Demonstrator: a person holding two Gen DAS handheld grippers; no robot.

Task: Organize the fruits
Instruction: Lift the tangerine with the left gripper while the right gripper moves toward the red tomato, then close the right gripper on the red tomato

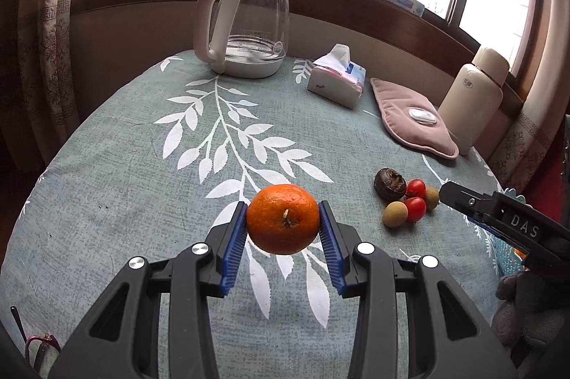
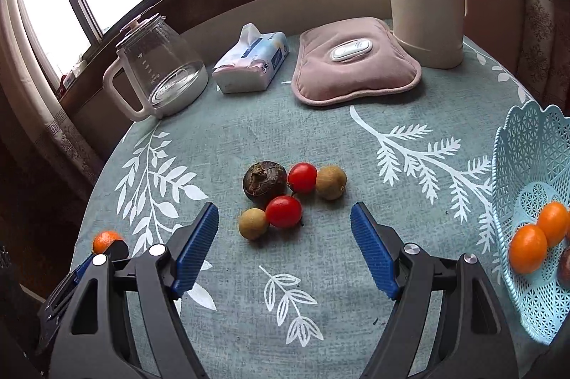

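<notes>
The left gripper (image 1: 283, 225) pointed forward over the table, its two blue ribbed pads (image 1: 233, 247) pressed against opposite sides of a tangerine (image 1: 283, 218) and holding it clear of the cloth. The right gripper (image 2: 285, 250) hovered low with its jaws spread wide, nothing between its blue pads (image 2: 372, 250). In the left wrist view its black finger reached in from the right edge, angled toward the table's middle.
</notes>
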